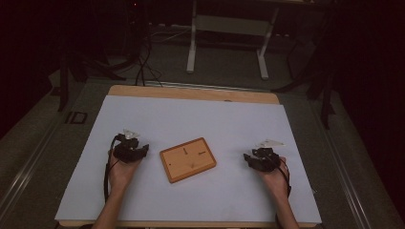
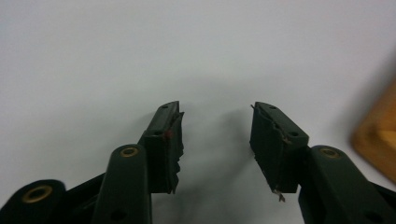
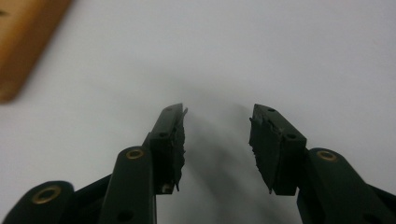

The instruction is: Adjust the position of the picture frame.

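A small wooden board [image 1: 187,159] with a raised rim lies flat at the middle of the white table top [image 1: 191,119]; a few tiny dark marks sit on its face. My left gripper [image 1: 130,149] rests low over the table to the board's left, held in a hand. Its jaws [image 2: 215,116] stand open with only bare white surface between them, and the board's corner [image 2: 376,135] shows at the right edge. My right gripper [image 1: 260,158] rests to the board's right, also hand-held. Its jaws [image 3: 217,116] are open and empty, with the board's edge [image 3: 23,42] at the upper left.
The white sheet covers a wooden table whose far edge [image 1: 191,93] shows bare wood. Beyond it on the dark floor stand a white table frame [image 1: 229,38] and trailing cables [image 1: 141,62]. Both forearms come in from the near edge.
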